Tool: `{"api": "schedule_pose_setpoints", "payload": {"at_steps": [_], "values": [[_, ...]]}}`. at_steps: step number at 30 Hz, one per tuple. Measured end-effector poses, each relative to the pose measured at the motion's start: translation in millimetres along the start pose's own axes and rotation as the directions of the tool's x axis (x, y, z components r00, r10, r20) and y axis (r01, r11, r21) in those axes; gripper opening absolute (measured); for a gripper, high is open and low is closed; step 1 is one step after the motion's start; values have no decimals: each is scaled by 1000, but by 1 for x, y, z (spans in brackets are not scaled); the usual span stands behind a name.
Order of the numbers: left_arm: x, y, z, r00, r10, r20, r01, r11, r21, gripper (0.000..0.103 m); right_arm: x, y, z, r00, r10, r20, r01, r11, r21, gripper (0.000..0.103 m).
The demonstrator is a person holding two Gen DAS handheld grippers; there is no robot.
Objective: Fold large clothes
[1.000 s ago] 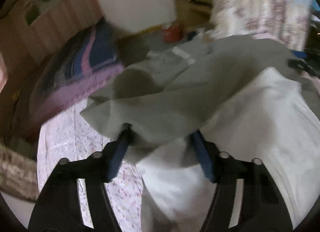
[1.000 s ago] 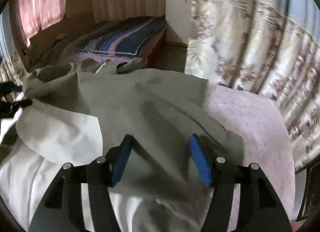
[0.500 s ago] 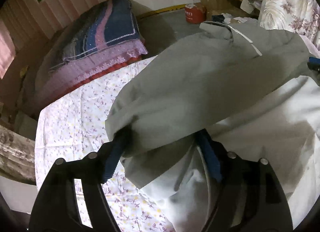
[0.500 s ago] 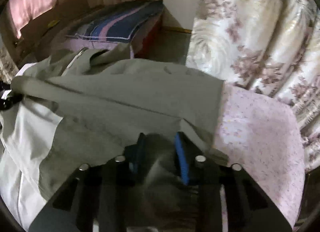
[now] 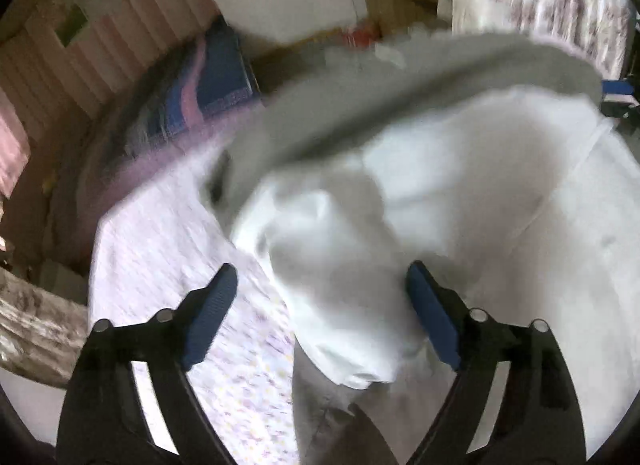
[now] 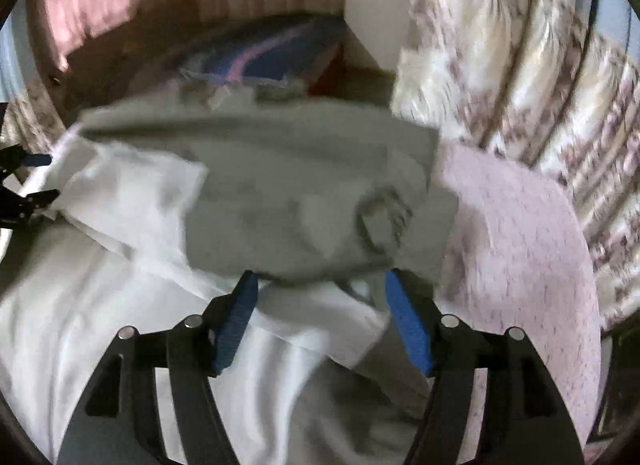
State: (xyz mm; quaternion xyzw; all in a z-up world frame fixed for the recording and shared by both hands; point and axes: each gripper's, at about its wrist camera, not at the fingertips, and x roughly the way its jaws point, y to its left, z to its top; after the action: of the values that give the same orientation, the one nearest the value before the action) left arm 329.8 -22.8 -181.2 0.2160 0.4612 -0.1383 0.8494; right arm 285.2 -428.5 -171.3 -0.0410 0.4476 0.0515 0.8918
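1. the left gripper (image 5: 320, 293), at the bottom of its own view, has its jaws apart and opening; white cloth bulges between the blue pads (image 5: 208, 317) but neither pad presses on it.
2. the right gripper (image 6: 320, 313), low in its view, is also opening, with a grey edge and white cloth lying loose between the pads (image 6: 236, 321), not pinched.
3. the garment (image 5: 460, 193), grey outside and white inside, fills the centre and right of the left view; in the right view its grey panel (image 6: 288, 193) lies folded over the white part at centre.
4. it lies on a floral sheet (image 5: 160, 257), seen at lower left in the left view and at right in the right view.
5. a blue and pink blanket (image 5: 200, 93) sits in the upper left; both views are blurred.
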Motion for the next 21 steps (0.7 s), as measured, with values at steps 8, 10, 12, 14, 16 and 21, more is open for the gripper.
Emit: {"api": "schedule_pose_setpoints", "payload": {"at_steps": [8,10,12,14,16,21], "values": [[22,1,-4,1000,-4,-17,4,1000,-7,87,16,-15,-16,998,23,-55,-20,998,63,66],[21,7,-6,1000,-8,-13,8,1000,-18,88,18,-17,-17,997,35,-62,-31,997,74,66],[16,7,-6,1000,2,-2,-2,1000,-20,88,14,-19,-16,997,42,-64,-37,996,79,66],[5,4,-7,999,31,11,-31,1000,-7,87,-2,-18,-10,999,47,-27,-45,996,80,67],[-11,0,-7,999,47,29,-47,999,4,87,-23,-17,-3,997,64,49,-68,994,88,67],[-50,-3,-15,993,69,97,-69,998,1,95,-30,-8,15,990,64,122,-73,995,67,68]]}}
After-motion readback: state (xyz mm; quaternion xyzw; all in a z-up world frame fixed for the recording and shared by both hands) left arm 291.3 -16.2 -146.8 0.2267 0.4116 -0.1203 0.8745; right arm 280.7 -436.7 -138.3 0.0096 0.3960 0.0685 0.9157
